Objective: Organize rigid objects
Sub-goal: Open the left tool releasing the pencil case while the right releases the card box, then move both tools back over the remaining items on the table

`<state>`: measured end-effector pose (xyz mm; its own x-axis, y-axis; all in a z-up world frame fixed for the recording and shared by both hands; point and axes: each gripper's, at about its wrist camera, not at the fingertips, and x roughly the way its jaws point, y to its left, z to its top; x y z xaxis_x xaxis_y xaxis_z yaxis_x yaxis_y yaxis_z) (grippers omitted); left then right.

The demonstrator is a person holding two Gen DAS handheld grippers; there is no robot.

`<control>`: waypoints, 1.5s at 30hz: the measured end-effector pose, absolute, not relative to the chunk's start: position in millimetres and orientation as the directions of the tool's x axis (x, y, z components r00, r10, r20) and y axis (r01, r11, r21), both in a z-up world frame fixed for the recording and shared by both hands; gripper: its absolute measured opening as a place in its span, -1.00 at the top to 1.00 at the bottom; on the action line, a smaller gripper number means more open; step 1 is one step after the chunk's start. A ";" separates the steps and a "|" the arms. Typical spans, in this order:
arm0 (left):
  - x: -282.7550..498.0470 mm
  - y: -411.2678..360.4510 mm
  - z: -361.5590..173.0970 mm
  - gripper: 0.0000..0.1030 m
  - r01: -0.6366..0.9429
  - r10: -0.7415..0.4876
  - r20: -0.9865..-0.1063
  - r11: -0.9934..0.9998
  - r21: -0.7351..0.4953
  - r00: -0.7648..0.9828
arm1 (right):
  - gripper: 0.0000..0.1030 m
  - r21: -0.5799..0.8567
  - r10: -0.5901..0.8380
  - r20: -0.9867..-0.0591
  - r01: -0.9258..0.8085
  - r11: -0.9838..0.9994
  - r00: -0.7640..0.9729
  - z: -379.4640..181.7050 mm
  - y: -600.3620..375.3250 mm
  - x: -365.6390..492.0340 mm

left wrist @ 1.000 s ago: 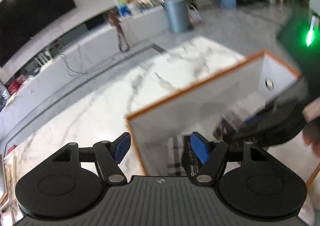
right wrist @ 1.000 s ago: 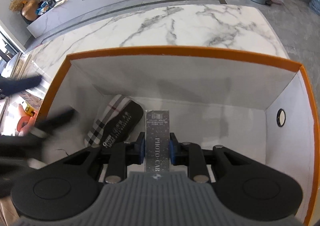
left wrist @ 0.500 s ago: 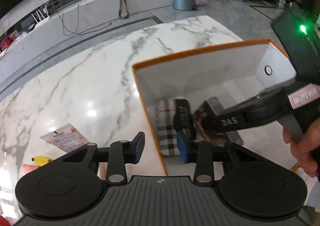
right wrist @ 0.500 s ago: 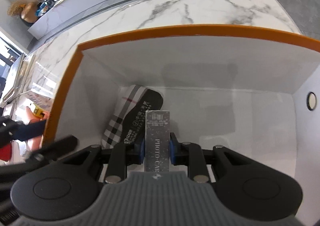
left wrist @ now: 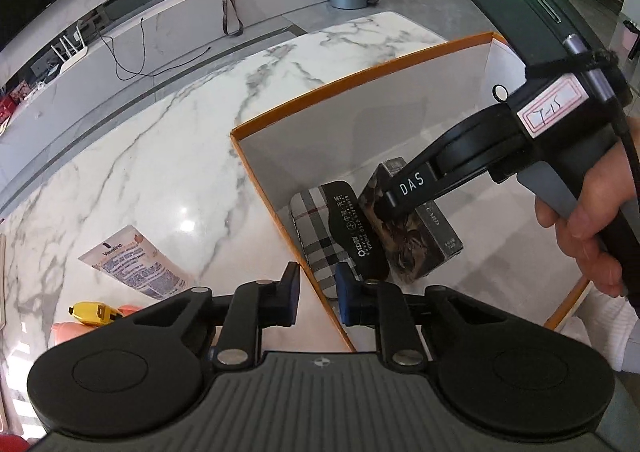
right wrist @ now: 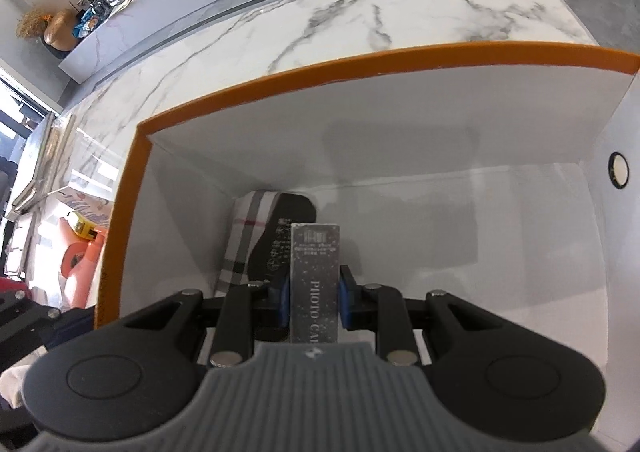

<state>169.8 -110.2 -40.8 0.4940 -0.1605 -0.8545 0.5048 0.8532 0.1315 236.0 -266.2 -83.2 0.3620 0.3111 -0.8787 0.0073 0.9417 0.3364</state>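
On the marble table [left wrist: 168,171] a Vaseline tube [left wrist: 134,264] lies flat. The left gripper [left wrist: 318,294] straddles the orange-rimmed box [left wrist: 360,83] wall, fingers spread. Inside, beside a plaid case [right wrist: 240,240], the right gripper [right wrist: 314,302] pinches the photo card box [right wrist: 315,276].

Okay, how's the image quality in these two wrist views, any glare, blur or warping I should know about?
Left wrist view: sharp, with a bright glare spot on the marble table and fisheye bending of the orange box rim. Right wrist view: the card box in the right tool is crisp, the far left edge by the window is overexposed, and the box rim curves strongly.
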 end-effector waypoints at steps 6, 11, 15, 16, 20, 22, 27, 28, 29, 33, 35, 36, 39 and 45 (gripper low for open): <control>170.8 -109.4 -40.9 0.59 0.496 -0.160 -0.857 0.860 0.122 0.489 | 0.29 0.209 0.210 -0.899 -0.044 0.977 0.385 -75.8 -255.8 232.9; 171.3 -108.8 -41.6 0.59 0.492 -0.161 -0.859 0.862 0.117 0.486 | -0.13 0.112 0.135 -0.917 -0.083 0.990 0.375 -77.6 -250.0 232.3; 171.4 -110.6 -42.2 0.59 0.492 -0.156 -0.858 0.862 0.124 0.490 | -0.24 0.105 0.126 -0.931 -0.079 0.991 0.343 -82.1 -253.8 234.5; 171.2 -110.8 -42.6 0.59 0.492 -0.155 -0.857 0.861 0.126 0.491 | -0.31 0.105 0.125 -0.934 -0.078 0.991 0.334 -82.9 -254.3 235.0; 170.7 -111.1 -43.0 0.59 0.491 -0.156 -0.857 0.862 0.124 0.491 | -0.29 0.108 0.128 -0.942 -0.080 0.991 0.309 -85.7 -252.2 234.9; 170.6 -111.1 -43.0 0.59 0.489 -0.156 -0.857 0.864 0.123 0.491 | -0.25 0.114 0.133 -0.946 -0.080 0.990 0.297 -87.9 -251.1 235.6; 170.6 -111.0 -42.1 0.59 0.488 -0.156 -0.857 0.864 0.122 0.492 | -0.14 0.204 0.201 -0.925 -0.025 0.979 0.322 -87.2 -260.6 238.8; 170.5 -111.0 -42.0 0.59 0.487 -0.157 -0.856 0.865 0.121 0.492 | -0.13 0.221 0.213 -0.920 -0.015 0.975 0.330 -87.4 -262.9 239.8; 170.7 -110.6 -41.8 0.59 0.486 -0.158 -0.856 0.866 0.119 0.491 | -0.10 0.235 0.225 -0.914 -0.012 0.972 0.336 -87.5 -264.3 240.7; 169.8 -109.0 -40.1 0.58 0.484 -0.169 -0.855 0.868 0.107 0.491 | -0.08 0.275 0.258 -0.901 -0.001 0.962 0.347 -85.1 -266.2 241.3; 167.2 -106.2 -37.0 0.57 0.478 -0.177 -0.848 0.872 0.100 0.499 | -0.09 0.252 0.238 -0.903 -0.006 0.968 0.358 -78.2 -259.3 239.6; 164.9 -104.3 -34.4 0.52 0.474 -0.179 -0.843 0.875 0.101 0.508 | -0.10 0.225 0.215 -0.903 -0.016 0.974 0.371 -73.7 -254.8 237.7; 158.4 -95.9 -23.7 0.49 0.456 -0.206 -0.823 0.887 0.071 0.529 | -0.12 0.167 0.179 -0.886 -0.065 0.984 0.428 -57.4 -241.2 229.2; 146.7 -65.2 -3.3 0.40 0.402 -0.244 -0.793 0.916 0.001 0.558 | -0.12 0.182 0.225 -0.804 -0.131 0.974 0.550 -22.5 -220.8 203.4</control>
